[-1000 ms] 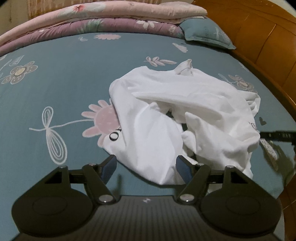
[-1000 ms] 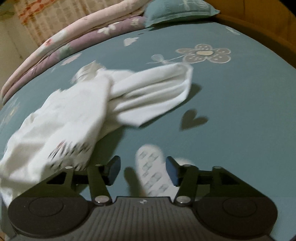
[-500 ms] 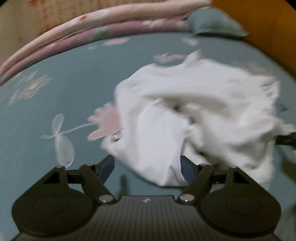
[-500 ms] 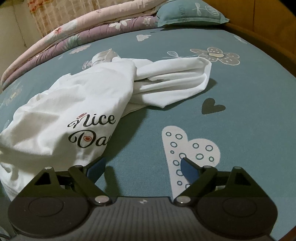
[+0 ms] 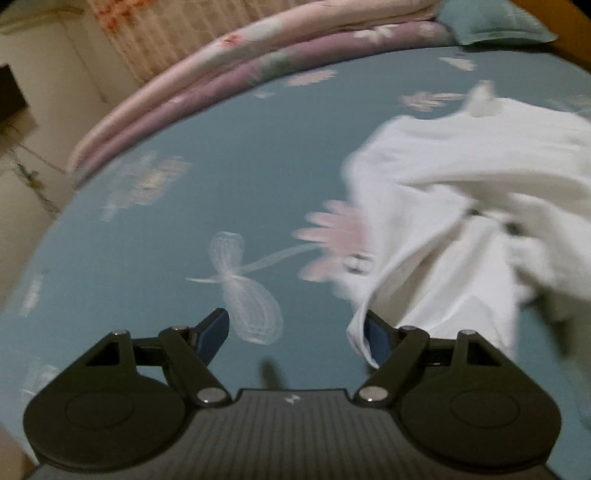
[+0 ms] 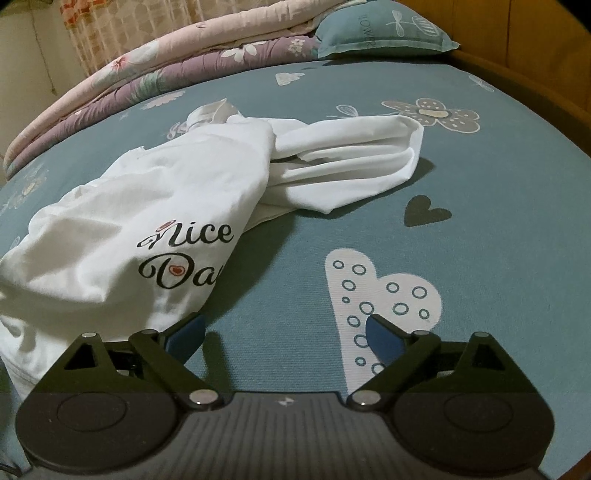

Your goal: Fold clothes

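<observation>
Surroundings: folded quilts (image 6: 155, 70) and a pillow (image 6: 384, 31) lie far beyond the white shirt (image 6: 122, 236) on the bed (image 6: 498, 192).
Left hand-held gripper (image 5: 295, 332): open; shirt hem at its right finger.
Right hand-held gripper (image 6: 284, 332): opening, empty.
Change: left view swung leftward.

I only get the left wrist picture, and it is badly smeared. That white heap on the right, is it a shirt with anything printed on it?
Observer: Yes. The right wrist view shows the white shirt sharply. Black script on it reads "Nice", and a fold cuts off a second word below.
Operator: Where is the other claw? I don't see it at all.
Observer: The right claw is just beside the shirt's near end. Its jaws are opening, with only bedsheet between them and no cloth.
Operator: Is anything lying next to the shirt on that side?
Observer: Only prints on the sheet: a white dotted heart and a small dark heart.
</observation>
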`<state>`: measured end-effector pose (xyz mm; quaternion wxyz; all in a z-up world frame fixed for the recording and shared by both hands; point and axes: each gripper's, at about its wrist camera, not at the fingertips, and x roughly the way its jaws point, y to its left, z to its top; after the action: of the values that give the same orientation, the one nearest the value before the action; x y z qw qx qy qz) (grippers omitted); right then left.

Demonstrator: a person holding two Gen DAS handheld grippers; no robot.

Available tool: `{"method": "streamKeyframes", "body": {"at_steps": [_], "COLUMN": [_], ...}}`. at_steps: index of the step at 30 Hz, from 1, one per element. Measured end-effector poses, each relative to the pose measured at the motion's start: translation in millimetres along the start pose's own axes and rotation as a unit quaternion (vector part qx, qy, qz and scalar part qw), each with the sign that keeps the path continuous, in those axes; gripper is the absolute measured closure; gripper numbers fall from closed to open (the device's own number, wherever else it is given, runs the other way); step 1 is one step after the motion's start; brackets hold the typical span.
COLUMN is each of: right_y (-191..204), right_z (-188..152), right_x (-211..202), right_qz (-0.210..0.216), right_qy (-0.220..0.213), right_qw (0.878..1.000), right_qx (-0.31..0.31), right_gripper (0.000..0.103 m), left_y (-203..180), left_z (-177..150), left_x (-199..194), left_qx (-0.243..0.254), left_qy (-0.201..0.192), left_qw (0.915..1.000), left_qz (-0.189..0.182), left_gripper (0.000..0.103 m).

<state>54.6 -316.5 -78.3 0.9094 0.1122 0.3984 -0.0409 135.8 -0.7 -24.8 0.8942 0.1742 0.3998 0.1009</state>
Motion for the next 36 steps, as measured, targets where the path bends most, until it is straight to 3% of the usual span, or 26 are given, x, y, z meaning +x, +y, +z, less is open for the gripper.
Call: {"method": "streamKeyframes", "body": {"at_steps": [4, 10, 15, 18, 23, 29, 32, 36], "right_y": [0.6, 0.5, 1.7, 4.9, 7.0, 7.5, 9.7, 9.4], "right_z": [-1.1, -0.6, -0.5, -0.8, -1.0, -2.7, -3.9, -4.2], "right_x": [0.2, 0.5, 1.7, 3.2, 3.2, 3.2, 3.9, 3.7], "right_qz": [-0.001, -0.003, -0.008, -0.012, -0.016, -0.016, -0.022, -0.022], "right_qy": [-0.001, 0.002, 0.005, 0.007, 0.01, 0.009, 0.008, 0.007], "right_qw": [1.0, 1.0, 1.0, 1.0, 0.999, 0.999, 0.999, 0.999], "right_qx": [-0.004, -0.007, -0.011, -0.018, -0.027, -0.033, -0.037, -0.036], "right_gripper": [0.005, 0.004, 0.002, 0.0, 0.0, 0.0, 0.0, 0.0], "left_y": [35.2, 71.3, 75.3, 66.6, 55.6, 62.4, 71.9, 77.7], "left_z": [13.3, 40.2, 61.5, 64.6, 52.1, 20.3, 2.9, -16.6], "left_x": [12.0, 37.1, 36.3, 32.4, 31.4, 22.1, 20.7, 28.3], "left_qx": [0.018, 0.048, 0.046, 0.054, 0.05, -0.018, -0.086, -0.172], "left_qy": [-0.013, -0.028, -0.052, -0.061, -0.036, -0.007, 0.007, 0.026], "left_qw": [0.9977, 0.9928, 0.9922, 0.9946, 0.998, 0.9971, 0.9882, 0.963], "left_qz": [0.063, 0.107, 0.103, 0.064, -0.016, -0.073, -0.126, -0.206], "left_gripper": [0.025, 0.025, 0.025, 0.025, 0.025, 0.025, 0.026, 0.028]}}
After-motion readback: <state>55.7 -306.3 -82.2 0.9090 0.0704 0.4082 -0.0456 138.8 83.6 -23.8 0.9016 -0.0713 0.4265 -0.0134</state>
